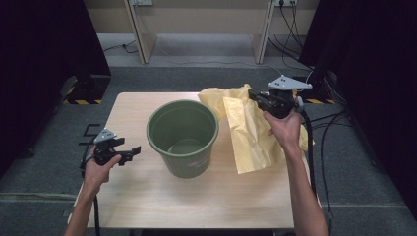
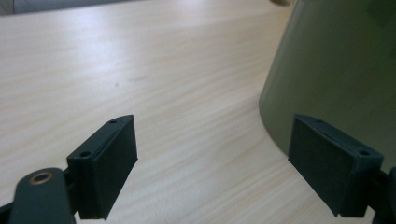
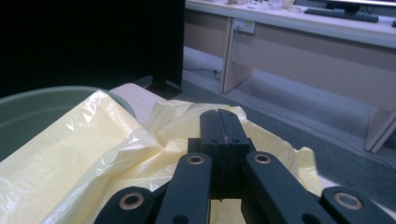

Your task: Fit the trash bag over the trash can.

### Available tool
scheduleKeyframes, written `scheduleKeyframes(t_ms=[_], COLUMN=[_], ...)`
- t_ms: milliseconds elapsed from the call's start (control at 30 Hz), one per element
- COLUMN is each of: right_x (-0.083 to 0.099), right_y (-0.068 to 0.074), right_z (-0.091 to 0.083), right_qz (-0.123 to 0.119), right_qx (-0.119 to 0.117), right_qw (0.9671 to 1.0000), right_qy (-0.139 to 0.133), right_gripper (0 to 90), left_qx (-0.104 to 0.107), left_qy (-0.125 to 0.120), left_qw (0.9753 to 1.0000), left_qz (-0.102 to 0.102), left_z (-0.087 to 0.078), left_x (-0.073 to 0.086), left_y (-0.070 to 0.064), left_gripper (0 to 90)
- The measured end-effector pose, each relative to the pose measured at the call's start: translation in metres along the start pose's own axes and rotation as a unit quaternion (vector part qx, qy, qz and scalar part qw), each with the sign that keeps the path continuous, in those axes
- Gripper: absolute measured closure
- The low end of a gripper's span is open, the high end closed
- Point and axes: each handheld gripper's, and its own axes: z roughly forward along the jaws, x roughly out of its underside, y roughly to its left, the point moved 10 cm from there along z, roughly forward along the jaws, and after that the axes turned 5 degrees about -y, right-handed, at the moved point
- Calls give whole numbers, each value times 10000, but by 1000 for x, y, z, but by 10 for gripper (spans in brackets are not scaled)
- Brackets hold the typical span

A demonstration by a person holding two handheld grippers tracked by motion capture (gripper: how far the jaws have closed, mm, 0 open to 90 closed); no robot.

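Note:
A dark green plastic bucket point(image 1: 182, 135) stands upright in the middle of the wooden table point(image 1: 147, 196), with nothing visible inside it. A crumpled yellow plastic bag point(image 1: 250, 132) lies and hangs just right of the bucket. My right gripper point(image 1: 253, 95) is raised above the bag's far end and shut on a fold of it. The right gripper view has the closed right gripper point(image 3: 219, 115) amid the yellow bag point(image 3: 93, 144), with the bucket rim point(image 3: 42, 100) at the left. My left gripper point(image 1: 134, 151) is low over the table, left of the bucket. It stands open point(image 2: 212, 135) beside the bucket wall point(image 2: 336, 70), holding nothing.
Bare wood lies in front of the bucket and at the table's left. Black curtains point(image 1: 44, 59) close both sides. Desk legs point(image 1: 140, 34) and cables point(image 1: 329, 132) are on the grey floor beyond and right of the table.

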Motion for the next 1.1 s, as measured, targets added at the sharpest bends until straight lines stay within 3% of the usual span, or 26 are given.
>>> scheduleKeyframes(t_ms=[100,133,167,433,633,733,933,1100], right_x=[-14,-22,-22,-32,-20,-10,1,15], right_y=[12,22,22,70,107,127,147,157], right_z=[11,19,19,53,73,81,85,85], right_qz=[-135,-212,-212,-421,-576,-737,-861,-929], right_qx=[-103,-180,-180,-669,-1048,-1258,-1480,-1618], right_qw=[9999,9996,9996,9968,9924,9881,9834,9798], right_qy=[-28,-25,-25,60,291,486,608,725], right_gripper=[900,900,900,900,900,900,900,900], left_qx=[3,45,70,208,288,253,451,569], left_qy=[-122,-138,-160,-400,-498,-408,-450,-395], left_qw=[9999,9999,9998,9988,9975,9974,9972,9967], left_qz=[54,79,109,205,415,540,392,432], left_z=[-4,-5,-6,-14,-19,-17,-7,6], left_x=[-15,-20,-24,-60,-89,-100,-121,-138], left_y=[-3,-5,-7,-20,-33,-40,-50,-60], left_gripper=[150,150,150,150,149,147,147,147])
